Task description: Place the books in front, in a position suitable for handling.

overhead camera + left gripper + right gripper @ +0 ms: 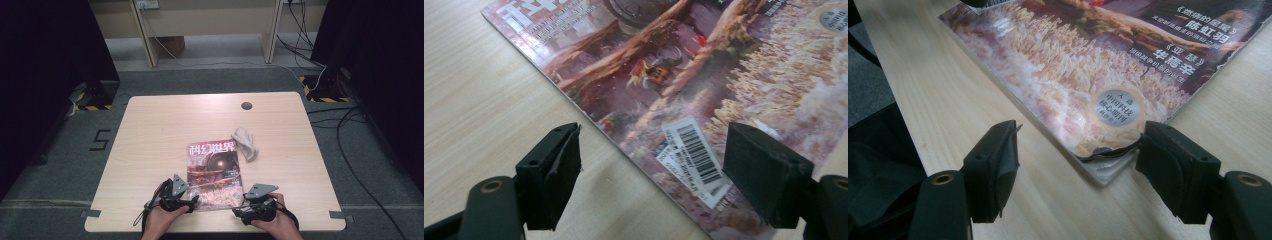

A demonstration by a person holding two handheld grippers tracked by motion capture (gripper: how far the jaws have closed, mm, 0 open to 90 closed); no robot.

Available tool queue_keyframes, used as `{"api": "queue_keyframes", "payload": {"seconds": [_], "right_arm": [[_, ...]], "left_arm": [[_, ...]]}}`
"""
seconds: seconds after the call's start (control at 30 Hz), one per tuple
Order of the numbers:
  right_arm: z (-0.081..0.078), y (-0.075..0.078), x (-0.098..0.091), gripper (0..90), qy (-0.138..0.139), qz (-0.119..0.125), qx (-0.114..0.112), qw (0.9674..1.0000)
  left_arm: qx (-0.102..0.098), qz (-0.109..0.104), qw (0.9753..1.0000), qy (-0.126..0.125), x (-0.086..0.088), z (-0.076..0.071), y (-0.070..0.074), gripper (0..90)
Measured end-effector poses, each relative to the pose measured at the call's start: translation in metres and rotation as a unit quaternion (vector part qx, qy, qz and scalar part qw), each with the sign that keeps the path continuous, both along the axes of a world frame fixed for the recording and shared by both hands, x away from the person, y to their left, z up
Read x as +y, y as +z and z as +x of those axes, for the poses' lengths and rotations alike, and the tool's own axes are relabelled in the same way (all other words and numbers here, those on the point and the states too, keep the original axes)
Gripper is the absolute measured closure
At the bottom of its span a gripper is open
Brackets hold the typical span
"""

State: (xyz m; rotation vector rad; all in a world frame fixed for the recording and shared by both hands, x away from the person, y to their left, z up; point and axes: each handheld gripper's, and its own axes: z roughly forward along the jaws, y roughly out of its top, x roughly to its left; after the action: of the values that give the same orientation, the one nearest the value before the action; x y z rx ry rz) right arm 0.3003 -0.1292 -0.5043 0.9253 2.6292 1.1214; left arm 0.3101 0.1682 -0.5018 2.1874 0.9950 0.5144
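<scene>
My left hand-held gripper [191, 202] sits at the near left corner of the magazine [215, 175], and my right hand-held gripper [238, 210] at its near right corner; both my hands come in over the near edge of the surface [150, 135].

In the left gripper view the jaws stand wide, holding nothing: one pad is over bare wood, the other over the cover, with the magazine's edge running between them. This view shows a white barcode label [694, 152] near that corner, too small to make out from above.

In the right gripper view my jaws are also wide and grip nothing. The magazine's corner [1103, 165] lies between them, its cover slightly curled up so that the white pages under it show; the far pad is just beside that corner, and I cannot tell whether it touches. A round silver sticker [1117, 108] sits just beyond the corner, with white Chinese lettering farther up the cover.

The high view shows the magazine flat, near the front middle of the surface, title at the far end. Just beyond its far right corner lies a crumpled pale cloth [246, 143]. Farther still, near the back edge, is a round cable hole [246, 106].
</scene>
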Motion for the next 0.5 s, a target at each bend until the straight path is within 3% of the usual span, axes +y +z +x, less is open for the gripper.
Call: {"api": "queue_keyframes", "payload": {"seconds": [0.17, 0.3, 0.5], "right_arm": [[0.000, 0.001, -0.001, 35.1, 0.002, 0.004, -0.002, 1.0000], [0.005, 0.007, -0.013, 39.5, -0.025, 0.013, -0.019, 0.9994], [0.014, 0.010, -0.028, 40.3, -0.066, 0.034, -0.023, 0.9970]], "left_arm": [[0.003, -0.003, 1.0000, -0.004, 0.001, -0.005, 0.000, 22.4], [0.000, -0.022, 0.9998, 0.000, 0.008, -0.013, 0.003, 21.6], [-0.006, -0.035, 0.9994, 0.003, 0.015, -0.021, 0.006, 20.5]]}}
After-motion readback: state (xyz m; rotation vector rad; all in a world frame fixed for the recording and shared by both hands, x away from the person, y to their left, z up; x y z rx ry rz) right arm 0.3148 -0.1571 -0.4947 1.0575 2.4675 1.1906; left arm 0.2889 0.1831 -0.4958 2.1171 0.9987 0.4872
